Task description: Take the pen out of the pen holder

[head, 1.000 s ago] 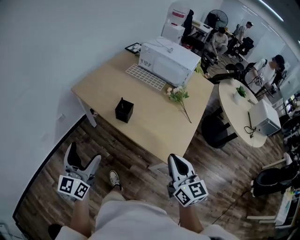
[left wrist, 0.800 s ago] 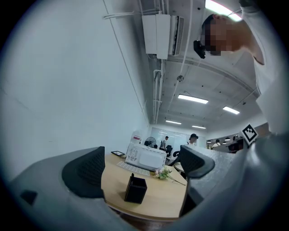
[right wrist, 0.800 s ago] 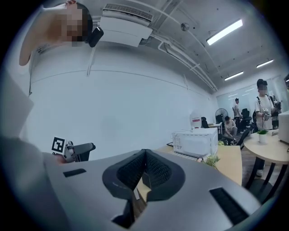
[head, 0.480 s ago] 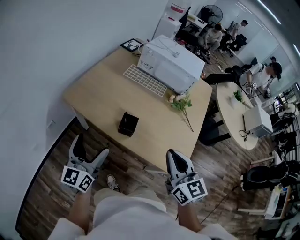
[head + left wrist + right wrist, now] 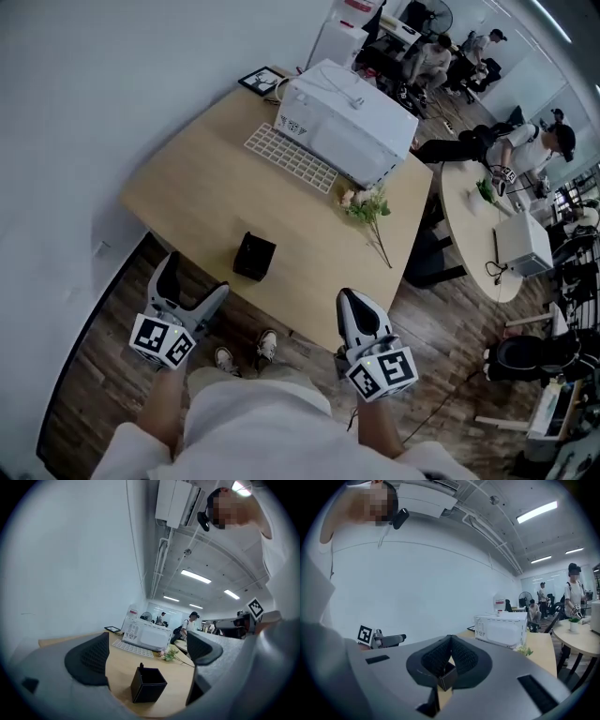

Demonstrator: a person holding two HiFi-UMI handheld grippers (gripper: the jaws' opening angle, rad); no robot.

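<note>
1. You stand at the near edge of the wooden table (image 5: 211,187) with a gripper in each hand. Both grippers are short of the tabletop and over the floor.
2. Your left gripper (image 5: 194,289) has its jaws spread wide, with nothing between them. In the left gripper view its dark pads (image 5: 89,658) frame the tabletop beyond.
3. Your right gripper (image 5: 353,305) has its jaws pressed together, the ribbed pads meeting at the tips, and it pinches nothing.
4. The pen holder (image 5: 254,257), a black square box, stands upright on the table near the front edge. It is nearer your left gripper than your right and apart from both.
5. The pen (image 5: 141,666) shows only as a short dark tip above the holder's rim at a back corner, in the left gripper view. In the head view it is too small to make out.
6. Farther back sits a white microwave (image 5: 349,122), with a white keyboard (image 5: 291,159) just in front of it.
7. A flower sprig (image 5: 370,208) lies on the table to the right of the keyboard.
8. A round table (image 5: 483,239) stands off to the right, well apart from yours.
</note>
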